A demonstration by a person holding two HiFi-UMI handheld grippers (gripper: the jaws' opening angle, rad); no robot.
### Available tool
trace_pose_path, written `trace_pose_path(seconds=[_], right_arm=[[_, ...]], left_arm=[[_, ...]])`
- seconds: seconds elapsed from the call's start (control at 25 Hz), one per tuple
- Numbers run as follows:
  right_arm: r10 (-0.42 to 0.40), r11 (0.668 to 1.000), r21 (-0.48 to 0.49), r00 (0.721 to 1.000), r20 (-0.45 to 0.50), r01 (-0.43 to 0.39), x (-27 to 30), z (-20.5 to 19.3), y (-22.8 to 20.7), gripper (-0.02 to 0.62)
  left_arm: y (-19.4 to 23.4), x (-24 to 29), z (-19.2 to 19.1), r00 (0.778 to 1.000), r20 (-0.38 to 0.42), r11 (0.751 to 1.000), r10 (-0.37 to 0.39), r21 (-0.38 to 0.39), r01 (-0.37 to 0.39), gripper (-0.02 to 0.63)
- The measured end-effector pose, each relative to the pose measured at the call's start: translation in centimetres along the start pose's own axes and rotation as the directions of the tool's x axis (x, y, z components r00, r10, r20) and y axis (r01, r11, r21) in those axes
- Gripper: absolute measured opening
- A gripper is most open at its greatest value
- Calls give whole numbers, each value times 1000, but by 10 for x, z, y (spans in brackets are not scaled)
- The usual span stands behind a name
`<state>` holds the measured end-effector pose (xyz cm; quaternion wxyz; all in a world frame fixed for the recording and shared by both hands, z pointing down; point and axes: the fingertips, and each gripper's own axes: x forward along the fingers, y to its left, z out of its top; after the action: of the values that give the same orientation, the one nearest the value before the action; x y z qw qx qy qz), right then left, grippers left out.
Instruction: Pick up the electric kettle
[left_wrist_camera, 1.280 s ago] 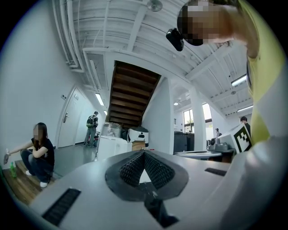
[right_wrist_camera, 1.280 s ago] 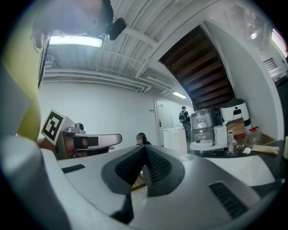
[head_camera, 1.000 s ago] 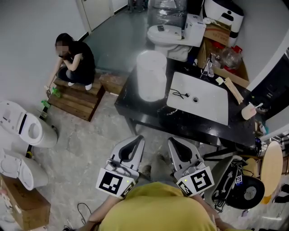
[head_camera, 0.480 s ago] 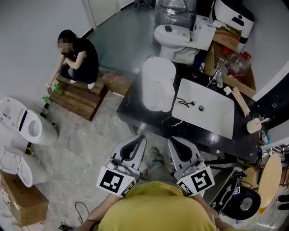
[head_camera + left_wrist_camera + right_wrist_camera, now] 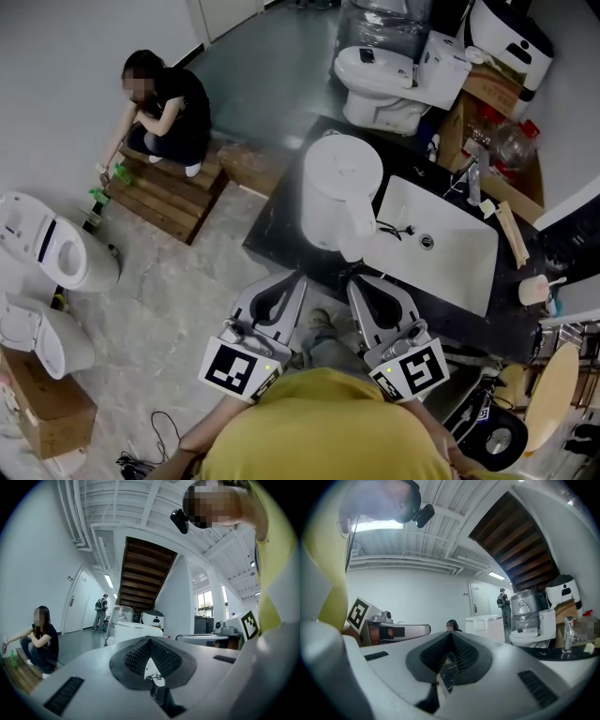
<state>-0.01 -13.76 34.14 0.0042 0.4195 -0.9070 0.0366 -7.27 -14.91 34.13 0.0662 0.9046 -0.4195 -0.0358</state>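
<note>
Electric kettle (image 5: 342, 192) stands untouched on the black counter (image 5: 278, 225), at twelve o'clock just beyond the left claw (image 5: 289, 281) and right claw (image 5: 362, 283), both pinched closed and empty, so opening, gripping and lifting all remain.

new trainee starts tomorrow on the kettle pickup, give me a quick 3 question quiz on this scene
1. True or false: in the head view, the kettle stands on the black counter, to the left of the sink.
2. What is between the jaws of the right tool? A: the kettle's handle. B: nothing, they are together. C: a cable.
3. Which white fixture stands on the floor beyond the counter, past the kettle?

Key: 1 true; 2 B; 3 a toilet.
</note>
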Motion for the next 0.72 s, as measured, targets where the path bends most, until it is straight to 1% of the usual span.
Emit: trace_pose_path(seconds=[0.12, 0.32, 0.4, 0.48, 0.6, 0.72], right_arm=[[12, 1000, -5, 1000, 1, -12, 11, 1, -12, 17], [20, 1000, -13, 1000, -15, -20, 22, 0, -29, 17], [31, 999, -14, 1000, -3, -31, 25, 4, -33, 17], [39, 999, -1, 999, 26, -39, 27, 13, -37, 17], [71, 997, -7, 996, 49, -71, 26, 18, -42, 17], [107, 994, -22, 993, 44, -107, 21, 17, -46, 17]], left_arm=[[9, 16, 2, 1000, 2, 1000, 5, -27, -5, 9], [19, 35, -6, 1000, -20, 1000, -6, -22, 6, 9], [20, 44, -6, 1000, -21, 1000, -19, -15, 18, 9], [20, 52, -4, 1000, -12, 999, -26, -26, 26, 9], [17, 65, -3, 1000, -1, 998, -31, -52, 31, 9], [14, 73, -5, 999, -5, 998, -39, -52, 38, 9]])
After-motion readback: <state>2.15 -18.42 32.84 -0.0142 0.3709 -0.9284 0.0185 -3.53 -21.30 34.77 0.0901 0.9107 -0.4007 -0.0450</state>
